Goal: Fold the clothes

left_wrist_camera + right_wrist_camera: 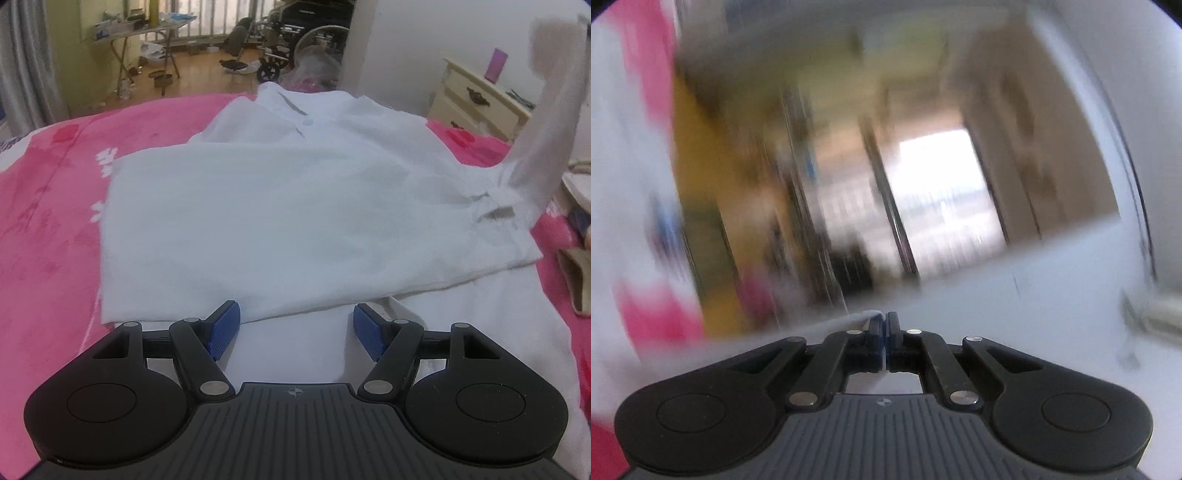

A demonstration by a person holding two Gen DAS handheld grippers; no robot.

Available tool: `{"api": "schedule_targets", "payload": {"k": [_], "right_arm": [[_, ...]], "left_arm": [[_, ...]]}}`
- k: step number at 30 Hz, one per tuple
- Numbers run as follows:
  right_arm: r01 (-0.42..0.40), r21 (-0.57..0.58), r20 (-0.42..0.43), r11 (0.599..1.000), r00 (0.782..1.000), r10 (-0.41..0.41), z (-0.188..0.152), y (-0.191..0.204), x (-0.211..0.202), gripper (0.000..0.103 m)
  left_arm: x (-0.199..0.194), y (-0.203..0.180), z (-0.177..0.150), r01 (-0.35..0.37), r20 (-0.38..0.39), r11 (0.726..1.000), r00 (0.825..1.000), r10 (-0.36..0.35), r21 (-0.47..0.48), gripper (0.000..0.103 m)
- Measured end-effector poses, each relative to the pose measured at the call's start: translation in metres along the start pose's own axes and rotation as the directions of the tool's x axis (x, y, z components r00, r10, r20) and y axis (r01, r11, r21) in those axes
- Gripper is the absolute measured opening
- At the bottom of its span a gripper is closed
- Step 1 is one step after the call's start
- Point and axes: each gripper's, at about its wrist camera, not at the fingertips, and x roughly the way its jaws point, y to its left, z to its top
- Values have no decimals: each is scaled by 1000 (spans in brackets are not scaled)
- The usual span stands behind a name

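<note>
Item: white collared shirt (280, 206), spread on the pink bedspread (48, 221), collar at the far end, 1 side panel lying folded across the chest.

Right side of shirt: the sleeve (546, 122) rises off the bed in a blurred strip.

Right gripper (885, 325): jaws pinched together on a thin white fabric edge, probably that sleeve; its view is badly smeared.

Left gripper (295, 332): jaws wide apart, holding nothing, at the shirt's near hem.

Handling note: carry the sleeve across the shirt taut, and lay it flat and square to the collar before letting go.

Right gripper (885, 325) jaws pinch white cloth (846, 319); background blurred.
</note>
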Motion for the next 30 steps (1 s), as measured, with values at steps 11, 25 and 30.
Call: {"api": "schedule_targets", "payload": {"k": [11, 25, 30], "right_arm": [[-625, -113, 152, 773, 757, 635, 70, 131, -91, 78], [-667, 655, 110, 356, 549, 828, 14, 48, 17, 61], [-766, 613, 247, 192, 416, 875, 47, 66, 63, 61]], "left_arm": [[-17, 45, -2, -57, 18, 986, 998, 61, -156, 69], [-34, 56, 23, -39, 43, 997, 998, 42, -59, 69], [-28, 50, 28, -55, 27, 998, 998, 54, 31, 68]]}}
